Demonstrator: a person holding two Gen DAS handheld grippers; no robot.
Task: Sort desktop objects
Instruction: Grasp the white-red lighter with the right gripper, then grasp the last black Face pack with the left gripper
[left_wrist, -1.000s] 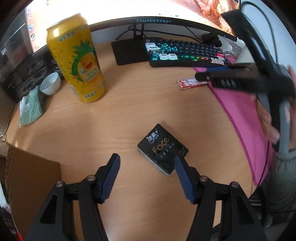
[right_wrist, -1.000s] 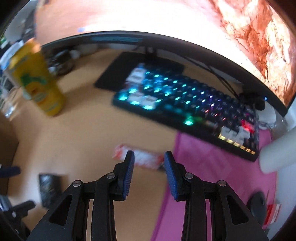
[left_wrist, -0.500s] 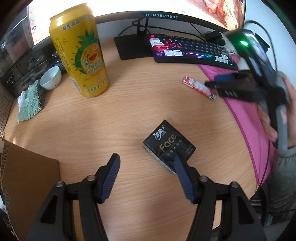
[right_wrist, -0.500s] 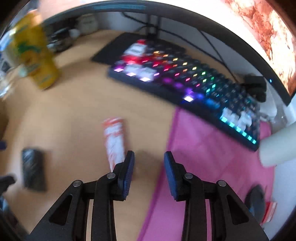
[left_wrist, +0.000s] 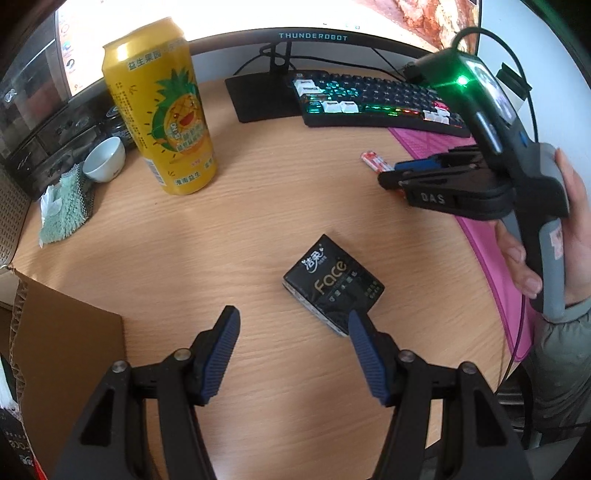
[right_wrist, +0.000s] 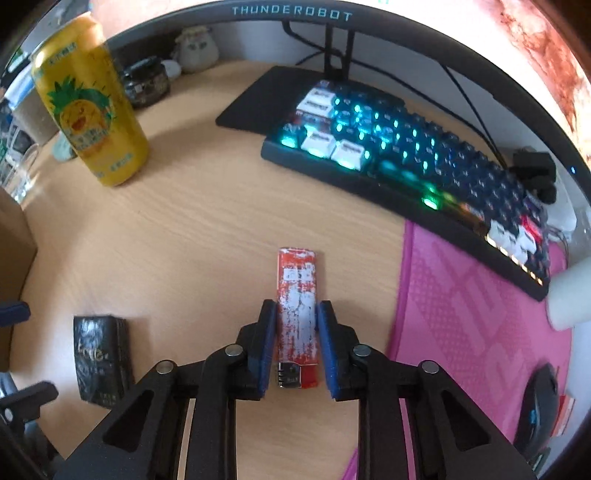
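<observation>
A red and white lighter (right_wrist: 297, 314) lies on the wooden desk between the pads of my right gripper (right_wrist: 295, 314); the jaws stand close on both its sides, and I cannot tell whether they press it. It also shows in the left wrist view (left_wrist: 375, 162). A black tissue pack (left_wrist: 332, 284) lies just ahead of my open, empty left gripper (left_wrist: 291, 325), by its right finger; it also shows in the right wrist view (right_wrist: 101, 356). A yellow pineapple drink can (left_wrist: 162, 125) stands upright at the far left.
A lit keyboard (right_wrist: 406, 162) and monitor stand (left_wrist: 269, 94) sit at the back. A pink mat (right_wrist: 480, 314) with a mouse (right_wrist: 539, 406) lies to the right. A small white cup (left_wrist: 105, 158), a green cloth (left_wrist: 66, 206) and a cardboard box (left_wrist: 66, 354) are on the left.
My right gripper has swung round and moved down over the lighter, which now lies between its pads. The left gripper has edged slightly back from the tissue pack and stays open.
</observation>
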